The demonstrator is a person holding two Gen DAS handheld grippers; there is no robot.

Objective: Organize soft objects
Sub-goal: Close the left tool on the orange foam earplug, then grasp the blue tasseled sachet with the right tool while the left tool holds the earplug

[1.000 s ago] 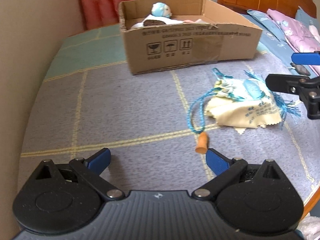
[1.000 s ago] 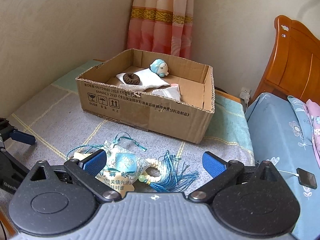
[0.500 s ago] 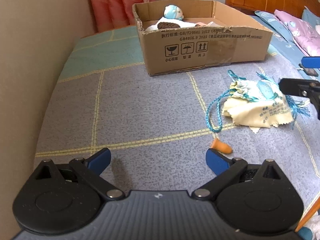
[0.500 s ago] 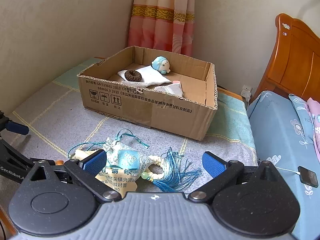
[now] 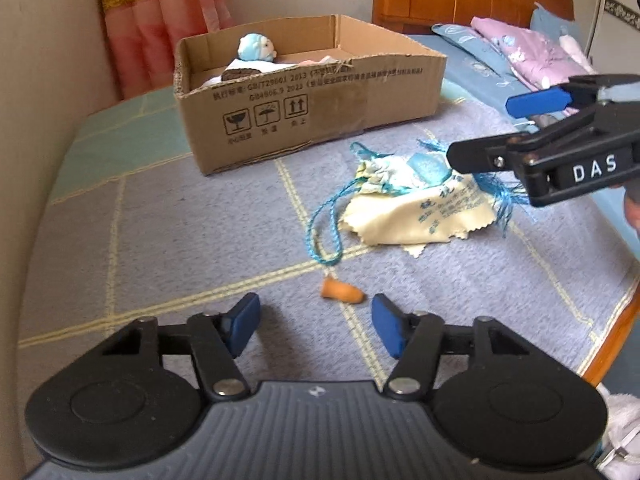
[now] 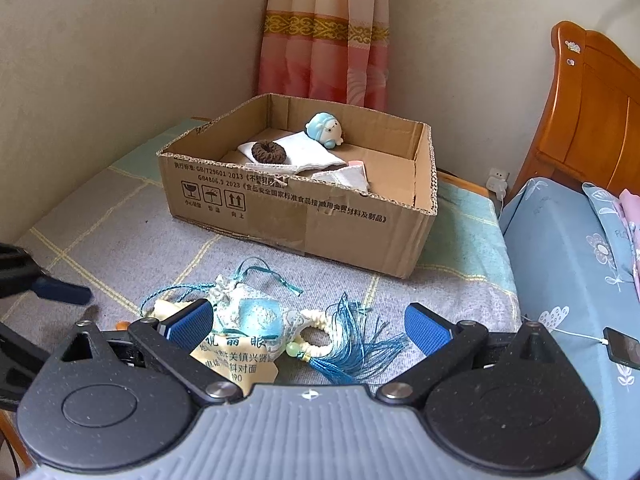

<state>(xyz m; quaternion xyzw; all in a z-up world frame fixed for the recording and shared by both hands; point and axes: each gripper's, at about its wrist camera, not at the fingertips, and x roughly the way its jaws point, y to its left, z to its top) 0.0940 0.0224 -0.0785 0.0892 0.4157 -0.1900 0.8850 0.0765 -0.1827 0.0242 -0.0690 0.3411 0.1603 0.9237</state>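
The left gripper (image 5: 314, 326), its jaws just narrowed but empty, is held above an orange earplug (image 5: 343, 291) on the blanket (image 5: 168, 236). At two o'clock, a pouch (image 6: 256, 314) lies under the wide-open, empty right gripper (image 6: 308, 326). A cardboard box (image 5: 320, 108) is seen at twelve o'clock.
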